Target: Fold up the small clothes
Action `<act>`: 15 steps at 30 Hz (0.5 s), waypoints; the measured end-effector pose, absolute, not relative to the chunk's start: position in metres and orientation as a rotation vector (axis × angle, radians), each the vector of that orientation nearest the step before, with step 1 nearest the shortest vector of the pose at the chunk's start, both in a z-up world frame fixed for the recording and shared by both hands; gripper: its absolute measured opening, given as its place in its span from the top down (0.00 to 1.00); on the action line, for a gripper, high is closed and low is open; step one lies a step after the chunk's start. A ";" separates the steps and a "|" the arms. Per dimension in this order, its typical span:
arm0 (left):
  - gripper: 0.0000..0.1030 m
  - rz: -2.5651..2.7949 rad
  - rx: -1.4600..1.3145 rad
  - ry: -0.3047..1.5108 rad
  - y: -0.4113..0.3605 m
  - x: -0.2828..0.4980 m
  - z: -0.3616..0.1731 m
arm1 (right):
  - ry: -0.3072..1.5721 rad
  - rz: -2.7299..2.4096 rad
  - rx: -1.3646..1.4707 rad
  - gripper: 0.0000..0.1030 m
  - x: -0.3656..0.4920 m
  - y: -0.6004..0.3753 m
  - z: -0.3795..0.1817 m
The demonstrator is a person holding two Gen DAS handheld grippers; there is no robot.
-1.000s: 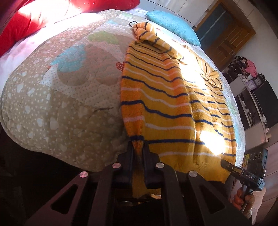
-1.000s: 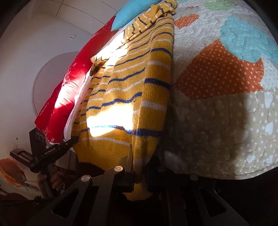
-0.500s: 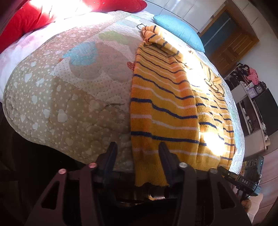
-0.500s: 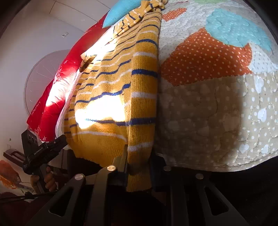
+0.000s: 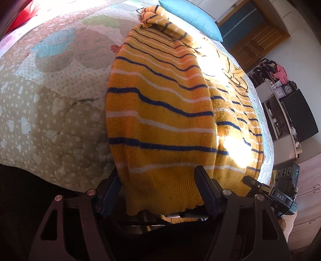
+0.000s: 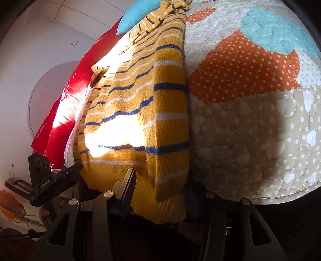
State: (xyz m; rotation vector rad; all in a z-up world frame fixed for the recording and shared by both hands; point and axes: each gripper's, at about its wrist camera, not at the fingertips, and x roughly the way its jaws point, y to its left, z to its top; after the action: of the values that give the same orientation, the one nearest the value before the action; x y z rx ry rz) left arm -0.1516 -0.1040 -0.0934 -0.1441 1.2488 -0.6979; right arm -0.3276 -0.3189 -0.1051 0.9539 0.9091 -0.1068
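Spread lengthwise over the patchwork quilt (image 5: 50, 112), running away from both sets of jaws toward the blue pillow (image 5: 192, 18) at the far end: the yellow striped knit sweater (image 5: 160, 112), both long sides turned in over the middle, hem hanging off the near edge of the bed. Red pillows (image 6: 66, 112) far beyond the right jaws, along the sweater's other side.

Judged as the letting-go at the end of a lengthwise fold; a crosswise fold of hem toward neckline looks still to come. Calls next for a fresh hold on the two hem corners, both layers pinched together, then a lift and carry forward over the body without dragging the turned-in sides apart. Loose, floppy knit, so an even pull from both sides is probably needed.

Left gripper (image 5: 158, 188) tipped steeply down at the bed edge, jaws opening, the hem's left part lying slack between them with no visible pressing. Right gripper (image 6: 160, 192) likewise angled down at the hem's other corner, jaws opening, the folded edge hanging between them, inner finger (image 6: 128, 180) clear of the cloth; far finger hidden behind the fabric. Each gripper seen low at the side in the other's view.
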 end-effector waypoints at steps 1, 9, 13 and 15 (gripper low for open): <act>0.31 -0.697 -0.142 1.256 -0.104 -0.152 -0.095 | 0.908 -0.106 0.954 0.49 -0.326 -0.319 -0.105; 0.31 -0.702 -0.129 1.282 -0.110 -0.148 -0.097 | 0.909 -0.119 0.934 0.48 -0.319 -0.314 -0.106; 0.90 -0.698 -0.081 1.321 -0.113 -0.148 -0.101 | 0.912 -0.128 0.927 0.62 -0.318 -0.312 -0.107; 0.91 -0.701 -0.106 1.314 -0.109 -0.151 -0.095 | 0.915 -0.105 0.937 0.86 -0.319 -0.311 -0.107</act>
State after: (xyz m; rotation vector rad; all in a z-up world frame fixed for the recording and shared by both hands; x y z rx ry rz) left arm -0.1508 -0.1086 -0.0950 -0.1060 1.3141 -0.7011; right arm -0.3192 -0.3115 -0.1069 0.9367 0.9148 -0.1047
